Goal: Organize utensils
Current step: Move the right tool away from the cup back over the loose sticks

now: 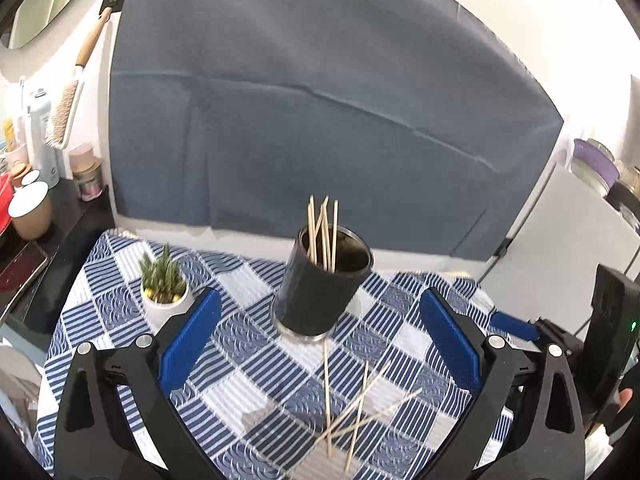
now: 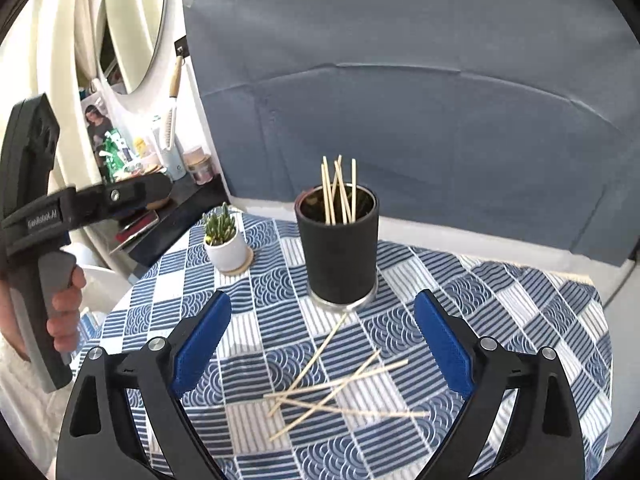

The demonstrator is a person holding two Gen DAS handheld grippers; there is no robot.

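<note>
Left wrist view: the left gripper [image 1: 320, 332] was seen spread wide with nothing between its blue pads, the black cup [image 1: 322, 284] of upright skewers [image 1: 322, 232] sat at frame centre, and the loose skewers [image 1: 356, 408] lay crossed on the checked tablecloth [image 1: 120, 312] at lower centre. Right wrist view: the right gripper [image 2: 322, 340] was likewise released and empty, loose skewers [image 2: 340, 388] between its fingers at lower centre, cup [image 2: 340, 248] above them, potted plant [image 2: 224, 240] left of it. The sticks were judged light, thin, stiff but snappable, apt to roll, so best pinched mid-length, one at a time.
</note>
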